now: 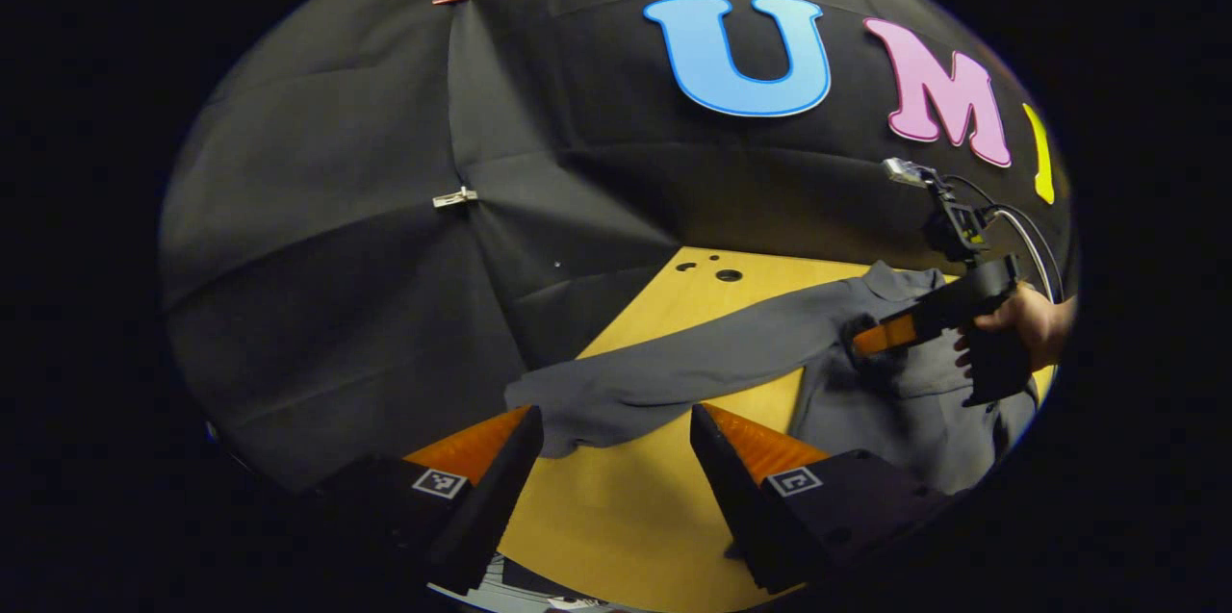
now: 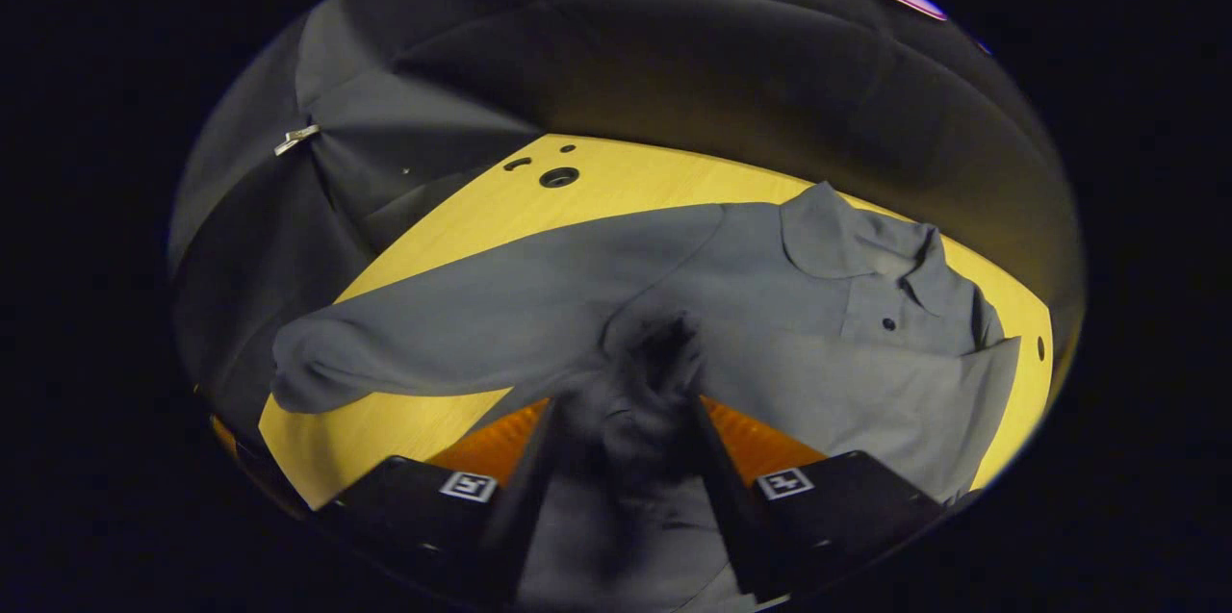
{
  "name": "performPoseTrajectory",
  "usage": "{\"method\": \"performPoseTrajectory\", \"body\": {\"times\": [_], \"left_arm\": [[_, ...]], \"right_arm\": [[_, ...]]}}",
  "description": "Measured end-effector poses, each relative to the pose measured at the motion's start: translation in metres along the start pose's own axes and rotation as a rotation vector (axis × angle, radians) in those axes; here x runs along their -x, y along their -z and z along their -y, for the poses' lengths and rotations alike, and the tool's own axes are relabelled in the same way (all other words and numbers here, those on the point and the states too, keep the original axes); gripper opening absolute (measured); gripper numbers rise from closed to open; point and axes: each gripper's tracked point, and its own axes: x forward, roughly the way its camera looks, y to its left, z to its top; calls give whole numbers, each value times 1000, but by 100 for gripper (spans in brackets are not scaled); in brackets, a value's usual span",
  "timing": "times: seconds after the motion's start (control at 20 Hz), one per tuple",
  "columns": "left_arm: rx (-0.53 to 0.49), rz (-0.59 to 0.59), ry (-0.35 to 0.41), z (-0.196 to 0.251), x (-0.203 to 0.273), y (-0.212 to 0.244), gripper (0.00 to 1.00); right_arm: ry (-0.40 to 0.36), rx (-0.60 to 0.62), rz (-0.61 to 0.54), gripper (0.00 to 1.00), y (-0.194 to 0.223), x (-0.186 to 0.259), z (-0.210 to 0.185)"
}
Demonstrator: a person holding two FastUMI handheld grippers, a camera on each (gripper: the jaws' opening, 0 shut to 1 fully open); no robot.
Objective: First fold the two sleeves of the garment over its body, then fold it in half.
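Grey shirt [image 2: 789, 324] flat on yellow surface [image 2: 616, 185], one sleeve [image 1: 664, 368] stretched out.
Right tongs [image 2: 621, 401] clenched on bunched shirt cloth near the body; left tongs [image 1: 616, 445] released, just before the sleeve's cuff.

Matt grey cloth shirt [image 2: 770, 324] lies on a smooth wood-look table [image 1: 626, 507] before matt cloth wall [image 1: 337, 257]

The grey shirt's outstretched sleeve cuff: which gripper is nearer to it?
Left. The left gripper hovers open right before the long grey sleeve's cuff; the right gripper pinches cloth at the shirt's body, away from it.
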Motion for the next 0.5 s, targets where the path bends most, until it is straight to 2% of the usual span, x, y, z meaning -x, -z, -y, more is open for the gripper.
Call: {"method": "performPoseTrajectory", "body": {"times": [0.1, 0.3, 0.5], "left_arm": [[4, -1, -20, -11, -11, 1, 98], [11, -13, -29, -28, -38, 5, 98], [41, -36, -19, -31, -73, 13, 98]], "right_arm": [[1, 12, 15, 99, 0, 12, -2], [29, -1, 56, 100, 6, 53, 11], [85, -41, 25, 100, 36, 101, 53]]}}
